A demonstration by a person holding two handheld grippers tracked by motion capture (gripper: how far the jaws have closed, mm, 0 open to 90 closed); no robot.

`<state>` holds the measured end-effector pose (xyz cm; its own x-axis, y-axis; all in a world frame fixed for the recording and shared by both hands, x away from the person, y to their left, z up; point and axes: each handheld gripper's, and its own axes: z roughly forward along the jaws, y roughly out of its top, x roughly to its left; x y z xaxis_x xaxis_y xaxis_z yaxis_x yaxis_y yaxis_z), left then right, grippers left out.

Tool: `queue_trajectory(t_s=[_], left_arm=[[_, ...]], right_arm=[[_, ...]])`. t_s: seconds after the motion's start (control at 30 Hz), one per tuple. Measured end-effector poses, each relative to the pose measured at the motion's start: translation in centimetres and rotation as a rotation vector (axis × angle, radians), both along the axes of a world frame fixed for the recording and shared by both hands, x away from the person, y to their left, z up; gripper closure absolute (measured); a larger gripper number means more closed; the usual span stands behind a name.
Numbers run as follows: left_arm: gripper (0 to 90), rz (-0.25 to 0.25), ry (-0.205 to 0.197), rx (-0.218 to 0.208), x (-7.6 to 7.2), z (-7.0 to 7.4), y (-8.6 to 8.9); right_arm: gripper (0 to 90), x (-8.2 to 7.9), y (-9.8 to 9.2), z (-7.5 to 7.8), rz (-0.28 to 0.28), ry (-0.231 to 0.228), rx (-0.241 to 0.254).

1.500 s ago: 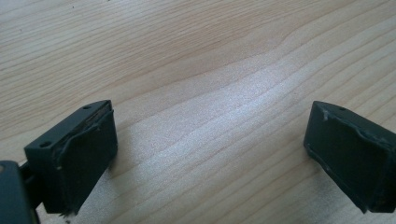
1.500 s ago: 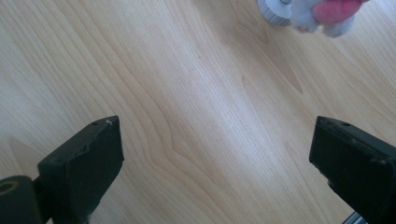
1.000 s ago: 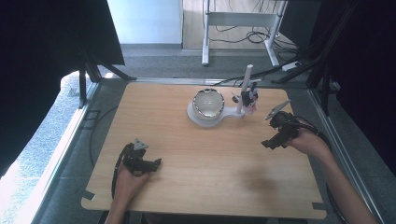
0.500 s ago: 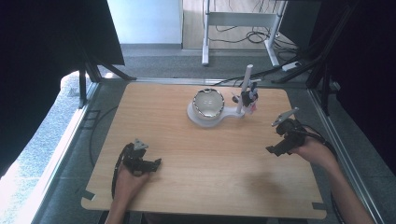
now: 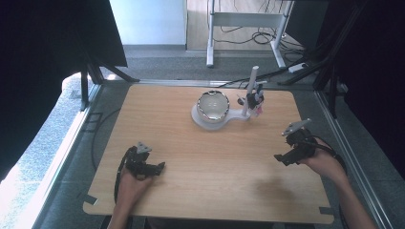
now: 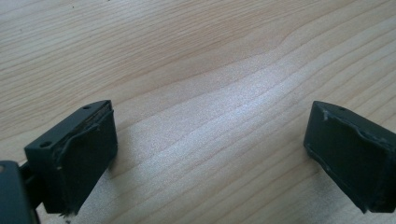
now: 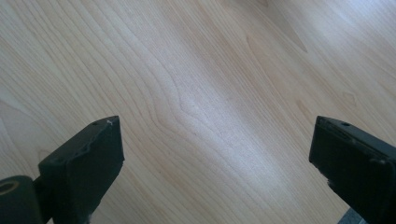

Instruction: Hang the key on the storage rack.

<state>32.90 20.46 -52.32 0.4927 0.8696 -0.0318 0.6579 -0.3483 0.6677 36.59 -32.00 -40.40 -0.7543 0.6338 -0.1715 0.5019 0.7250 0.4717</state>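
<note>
A white stand base (image 5: pixel 206 121) at the table's far middle carries a shiny metal bowl (image 5: pixel 213 105), and a white upright post (image 5: pixel 250 89) with a small dark and pink fitting (image 5: pixel 255 100) rises beside it. My left gripper (image 5: pixel 157 167) rests low on the wooden table (image 5: pixel 200 157) at the near left, open, with bare wood between its jaws (image 6: pixel 210 154). My right gripper (image 5: pixel 281 159) sits at the right side of the table, well short of the stand, also open over bare wood (image 7: pixel 215 158).
Black curtains close off both sides. A metal frame rail (image 5: pixel 348 157) runs along the table's right edge and another (image 5: pixel 62 157) along the left. Behind the table stand a white frame leg (image 5: pixel 210 33) and floor cables (image 5: pixel 260 36).
My right gripper has drawn back from near the stand toward the near right and lowered over the table. The left gripper has stayed put.
</note>
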Motion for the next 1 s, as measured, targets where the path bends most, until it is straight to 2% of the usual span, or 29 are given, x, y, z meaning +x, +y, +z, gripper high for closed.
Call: queue_trajectory(t_s=[0.27,0.37,0.7,0.87,1.0], left_arm=[[2.7,0.000,0.000,0.000,0.0,0.0,0.0],[2.7,0.000,0.000,0.001,0.0,0.0,0.0],[2.7,0.000,0.000,0.000,0.0,0.0,0.0],[2.7,0.000,0.000,0.000,0.0,0.0,0.0],[2.7,0.000,0.000,0.001,0.0,0.0,0.0]], right_arm=[[2.0,-0.6,0.1,-1.2,0.000,-0.019,0.021],[1.4,-0.9,0.1,-1.6,-0.001,-0.038,0.031],[0.0,-1.5,0.3,-3.2,-0.013,-0.060,0.088],[0.0,-1.8,0.4,-4.0,-0.029,-0.067,0.132],[0.0,-2.0,0.4,-4.8,-0.036,-0.071,0.143]])
